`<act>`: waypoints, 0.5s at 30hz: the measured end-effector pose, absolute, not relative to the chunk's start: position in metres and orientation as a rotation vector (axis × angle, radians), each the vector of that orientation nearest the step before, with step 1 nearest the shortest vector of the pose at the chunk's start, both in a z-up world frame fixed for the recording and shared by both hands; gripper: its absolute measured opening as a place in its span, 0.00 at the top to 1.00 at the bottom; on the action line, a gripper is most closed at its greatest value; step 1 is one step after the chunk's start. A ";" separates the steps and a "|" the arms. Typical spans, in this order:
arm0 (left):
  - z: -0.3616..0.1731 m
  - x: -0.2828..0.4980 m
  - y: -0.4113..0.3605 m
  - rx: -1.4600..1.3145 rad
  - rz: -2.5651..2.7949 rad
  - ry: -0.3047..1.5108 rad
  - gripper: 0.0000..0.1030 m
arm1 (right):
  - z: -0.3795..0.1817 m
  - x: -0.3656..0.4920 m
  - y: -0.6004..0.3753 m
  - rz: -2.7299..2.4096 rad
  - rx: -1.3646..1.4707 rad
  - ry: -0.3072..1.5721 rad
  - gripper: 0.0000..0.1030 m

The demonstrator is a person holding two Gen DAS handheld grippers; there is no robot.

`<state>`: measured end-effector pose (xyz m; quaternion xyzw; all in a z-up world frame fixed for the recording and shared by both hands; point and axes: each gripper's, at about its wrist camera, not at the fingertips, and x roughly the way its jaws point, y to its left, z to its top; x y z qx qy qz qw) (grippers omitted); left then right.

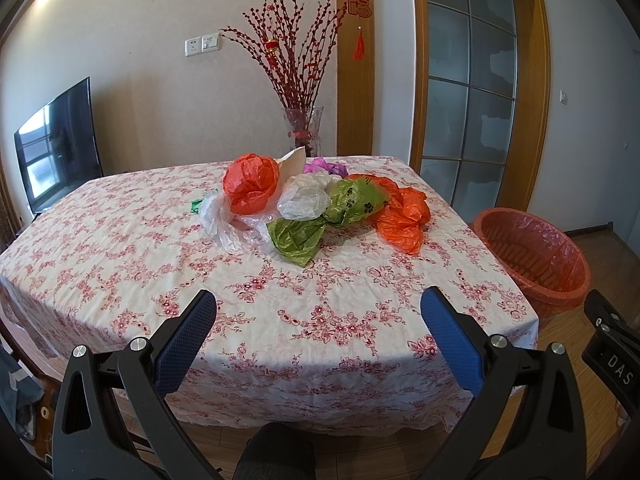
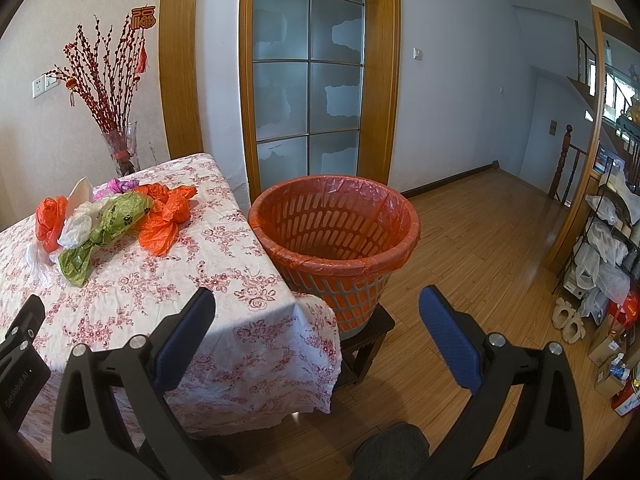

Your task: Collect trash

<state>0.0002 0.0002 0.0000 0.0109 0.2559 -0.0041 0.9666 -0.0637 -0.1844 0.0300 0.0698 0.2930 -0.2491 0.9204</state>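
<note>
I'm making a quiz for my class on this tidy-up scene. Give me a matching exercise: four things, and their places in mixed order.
Things:
1. green bag
2. trash basket
3. vase of red branches
4. television

Places:
A. on a dark stool beside the table
B. behind the table's far edge, by the wall
C. in the heap on the tablecloth
D. left of the table

Pairs: 1-C, 2-A, 3-B, 4-D

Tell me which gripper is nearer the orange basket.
Right. The right gripper hovers just before the orange basket; the left gripper faces the table, basket off to its right.
</note>
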 end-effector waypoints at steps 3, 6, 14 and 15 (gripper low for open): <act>0.000 0.000 0.000 0.022 -0.008 0.518 0.02 | 0.030 -0.064 -0.184 -0.511 0.142 0.601 0.04; 0.000 0.000 0.000 0.022 -0.008 0.518 0.02 | 0.030 -0.063 -0.184 -0.511 0.142 0.602 0.04; 0.001 0.003 0.001 0.023 -0.009 0.518 0.02 | 0.030 -0.063 -0.184 -0.511 0.142 0.601 0.04; 0.001 0.004 0.002 0.023 -0.009 0.518 0.02 | 0.030 -0.063 -0.185 -0.511 0.142 0.601 0.04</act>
